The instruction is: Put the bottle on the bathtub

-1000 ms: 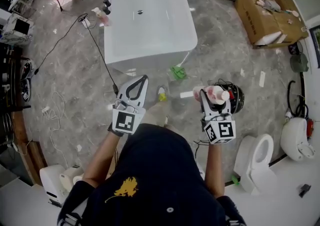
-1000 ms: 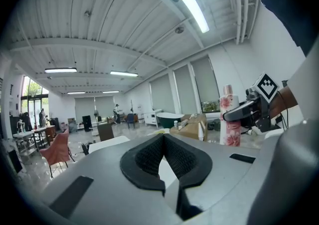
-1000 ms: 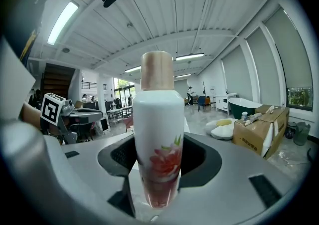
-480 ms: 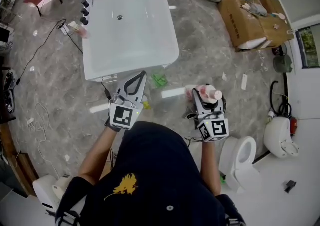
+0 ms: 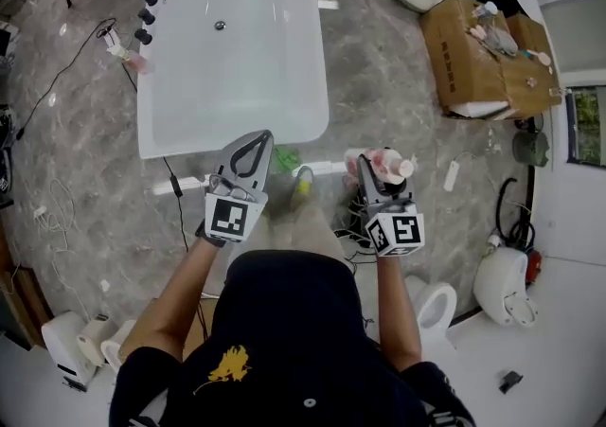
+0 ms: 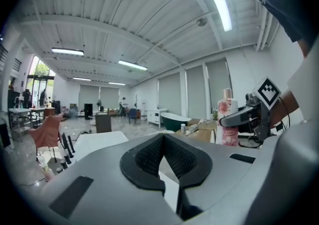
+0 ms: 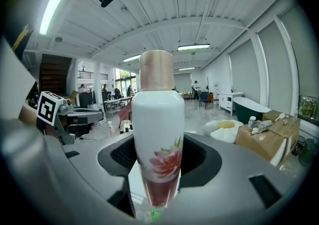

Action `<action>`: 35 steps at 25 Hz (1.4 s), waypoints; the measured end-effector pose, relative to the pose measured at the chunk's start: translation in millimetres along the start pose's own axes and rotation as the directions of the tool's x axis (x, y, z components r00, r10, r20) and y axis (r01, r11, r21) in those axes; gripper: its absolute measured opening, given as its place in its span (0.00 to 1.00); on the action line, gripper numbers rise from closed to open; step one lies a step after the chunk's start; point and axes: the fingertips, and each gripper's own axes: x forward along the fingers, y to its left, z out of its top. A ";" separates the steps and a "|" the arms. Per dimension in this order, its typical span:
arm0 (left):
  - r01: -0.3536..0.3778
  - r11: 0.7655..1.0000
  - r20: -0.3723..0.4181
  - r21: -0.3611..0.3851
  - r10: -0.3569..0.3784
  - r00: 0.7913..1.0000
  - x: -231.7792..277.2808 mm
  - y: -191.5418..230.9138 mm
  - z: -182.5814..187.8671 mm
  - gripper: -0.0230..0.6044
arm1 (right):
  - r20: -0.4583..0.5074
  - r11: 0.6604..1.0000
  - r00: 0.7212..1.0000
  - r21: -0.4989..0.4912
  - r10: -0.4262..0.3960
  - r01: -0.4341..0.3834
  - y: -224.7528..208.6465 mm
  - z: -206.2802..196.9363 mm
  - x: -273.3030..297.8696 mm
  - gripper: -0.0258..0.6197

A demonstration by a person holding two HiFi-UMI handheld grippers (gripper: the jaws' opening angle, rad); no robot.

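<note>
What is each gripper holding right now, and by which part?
Right gripper: white flower-printed bottle with tan cap, gripped around its body. Left gripper: nothing.

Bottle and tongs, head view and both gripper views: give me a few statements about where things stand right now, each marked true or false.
1. The right tongs are closed on the bottle. True.
2. The bottle stands on the rim of the bathtub. False: it is held in the right tongs, short of the tub's near end.
3. The left tongs carry nothing. True: their tips meet with nothing between them.
4. In the head view, the cardboard box lies to the left of the bathtub. False: it lies to the tub's right.
5. The bottle is plain black. False: it is white with a pink flower print and a tan cap.
</note>
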 end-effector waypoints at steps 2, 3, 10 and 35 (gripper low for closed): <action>-0.038 0.999 -0.014 0.025 0.038 0.999 22.1 9.1 -8.3 0.07 | -0.016 0.999 0.999 -0.002 0.048 -0.048 -16.4 -9.9 28.4 0.38; -0.047 0.998 -0.024 0.042 0.048 0.999 31.3 13.9 -14.3 0.07 | -0.024 0.997 0.997 0.000 0.073 -0.073 -22.1 -16.1 43.3 0.38; -0.095 0.992 -0.111 0.084 0.104 0.988 99.4 35.7 -91.0 0.07 | -0.072 0.987 0.984 -0.012 0.161 -0.163 -52.0 -79.0 144.2 0.38; -0.090 0.990 -0.146 -0.106 0.074 0.987 209.1 23.6 -320.2 0.07 | -0.120 0.951 0.951 -0.095 0.284 -0.296 -66.6 -270.1 314.6 0.38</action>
